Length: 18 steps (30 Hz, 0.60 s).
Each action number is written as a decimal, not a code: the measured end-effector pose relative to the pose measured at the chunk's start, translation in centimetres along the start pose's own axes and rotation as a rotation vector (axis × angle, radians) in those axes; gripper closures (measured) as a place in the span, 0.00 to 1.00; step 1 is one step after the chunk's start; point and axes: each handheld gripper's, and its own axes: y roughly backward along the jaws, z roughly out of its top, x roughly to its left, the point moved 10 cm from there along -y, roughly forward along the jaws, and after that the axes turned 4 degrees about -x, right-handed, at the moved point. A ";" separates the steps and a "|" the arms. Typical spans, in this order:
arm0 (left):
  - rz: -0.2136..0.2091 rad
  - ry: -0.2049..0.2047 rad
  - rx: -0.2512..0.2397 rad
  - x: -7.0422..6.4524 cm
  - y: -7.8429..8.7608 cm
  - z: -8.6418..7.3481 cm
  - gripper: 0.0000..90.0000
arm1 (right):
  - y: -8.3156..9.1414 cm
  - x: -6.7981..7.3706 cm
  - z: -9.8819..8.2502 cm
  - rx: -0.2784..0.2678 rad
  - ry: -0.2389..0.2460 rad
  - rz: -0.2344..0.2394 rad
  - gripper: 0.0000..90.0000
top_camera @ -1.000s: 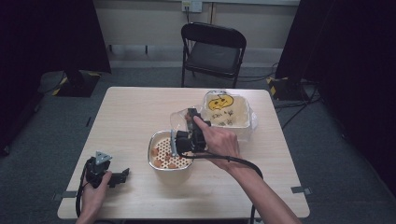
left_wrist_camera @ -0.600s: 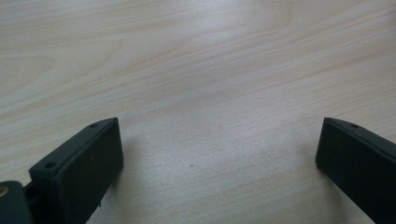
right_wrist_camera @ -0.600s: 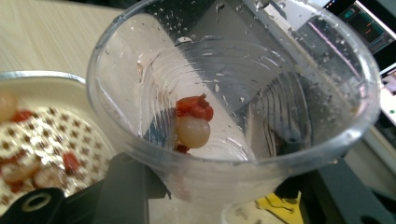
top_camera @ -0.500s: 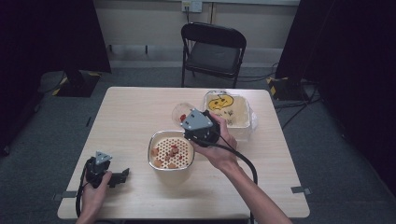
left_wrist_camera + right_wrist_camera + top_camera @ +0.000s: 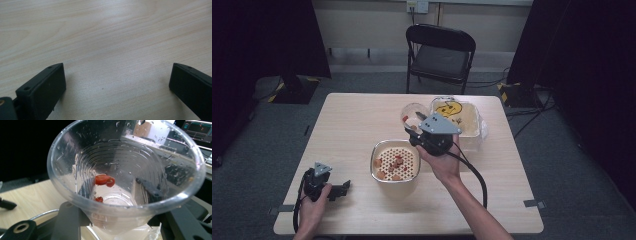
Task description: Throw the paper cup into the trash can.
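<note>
1. The left gripper (image 5: 343,188) is lying on the table (image 5: 347,125), well to the left of the bowl (image 5: 395,161), with a hand (image 5: 312,205) resting on it. In the left gripper view its jaws are standing wide apart over bare wood, holding nothing.
2. The bowl is sitting near the table's middle; it is metal-rimmed, with a pale perforated insert carrying red and orange pieces (image 5: 392,165).
3. The right gripper (image 5: 416,134) is hovering just right of and behind the bowl, its jaws closing on a clear plastic cup (image 5: 125,175). The cup is ribbed, wet with droplets, and tilted with its mouth facing the camera; a few red pieces (image 5: 104,180) are clinging inside.
4. A pale container (image 5: 464,122) with a yellow print is standing to the right of the bowl, behind the right gripper.
</note>
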 end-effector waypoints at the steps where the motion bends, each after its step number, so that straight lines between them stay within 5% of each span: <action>1: 0.000 0.000 0.000 0.0 0.0 0.0 0.00 | 0.1 -0.8 0.0 -0.007 -0.037 -0.008 0.58; 8: 0.000 0.000 0.000 0.0 0.0 0.0 0.00 | 0.6 -4.2 0.0 -0.005 -0.105 -0.061 0.58; 18: -0.001 0.000 0.000 0.0 0.0 0.0 0.00 | 0.5 -11.8 -2.4 0.077 -0.204 -0.190 0.57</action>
